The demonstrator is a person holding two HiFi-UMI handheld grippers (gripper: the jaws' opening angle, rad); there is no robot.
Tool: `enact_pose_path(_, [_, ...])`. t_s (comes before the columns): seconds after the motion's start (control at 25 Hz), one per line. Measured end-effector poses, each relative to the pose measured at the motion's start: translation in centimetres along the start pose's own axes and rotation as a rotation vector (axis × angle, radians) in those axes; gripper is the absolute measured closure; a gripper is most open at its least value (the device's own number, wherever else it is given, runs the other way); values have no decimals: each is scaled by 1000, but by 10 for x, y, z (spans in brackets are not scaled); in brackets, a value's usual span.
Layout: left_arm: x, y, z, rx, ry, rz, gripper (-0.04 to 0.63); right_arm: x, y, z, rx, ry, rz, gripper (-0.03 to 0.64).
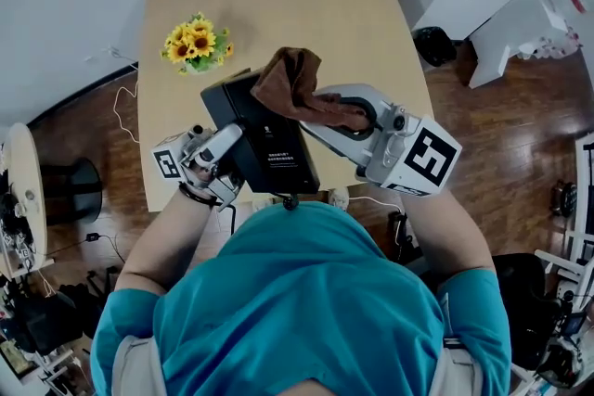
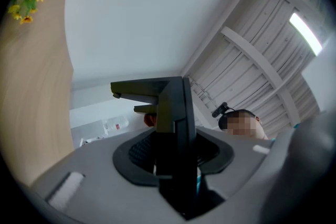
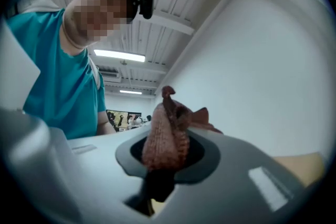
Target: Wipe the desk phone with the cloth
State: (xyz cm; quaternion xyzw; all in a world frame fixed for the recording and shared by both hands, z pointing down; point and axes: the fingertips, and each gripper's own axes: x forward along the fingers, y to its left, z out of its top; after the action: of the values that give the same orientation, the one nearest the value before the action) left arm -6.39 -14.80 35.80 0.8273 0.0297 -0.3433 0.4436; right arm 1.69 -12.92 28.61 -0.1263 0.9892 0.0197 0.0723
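Bunching between right tool (image 3: 161, 162) jaws, cloth (image 1: 291, 83) overhangs desk phone (image 1: 264, 144).

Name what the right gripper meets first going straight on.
Probably nothing near: past the cloth in the right gripper, its view shows only wall and ceiling. The desk phone seems beside that line.
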Motion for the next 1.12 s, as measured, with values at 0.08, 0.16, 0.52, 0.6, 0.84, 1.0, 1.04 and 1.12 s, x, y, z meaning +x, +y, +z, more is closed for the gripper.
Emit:
enact_pose_path(0.08, [7, -5, 6, 0, -45, 4, 417, -9, 20, -2, 3, 11, 45, 557])
enact_pose_path(0.16, [6, -7, 16, 2, -89, 8, 417, -17, 39, -14, -7, 51, 96, 557])
enact_pose_path(0.52, [-2, 5, 50, 34, -256, 128, 417, -56, 87, -58, 13, 203, 159, 557])
enact_pose_path(0.6, [-2, 11, 52, 14, -305, 163, 417, -54, 94, -70, -32, 275, 165, 557])
enact_pose_path(0.84, [3, 12, 50, -29, -336, 168, 417, -24, 78, -96, -91, 356, 111, 557])
enact_pose_path(1.0, [4, 9, 49, -48, -321, 152, 417, -20, 64, -84, -51, 237, 51, 557])
enact_pose_path(1.04, [5, 9, 49, -52, -316, 147, 417, -23, 56, -80, -24, 201, 12, 557])
enact_pose_path(1.12, [6, 7, 47, -60, -303, 132, 417, -38, 36, -77, 6, 183, -69, 557])
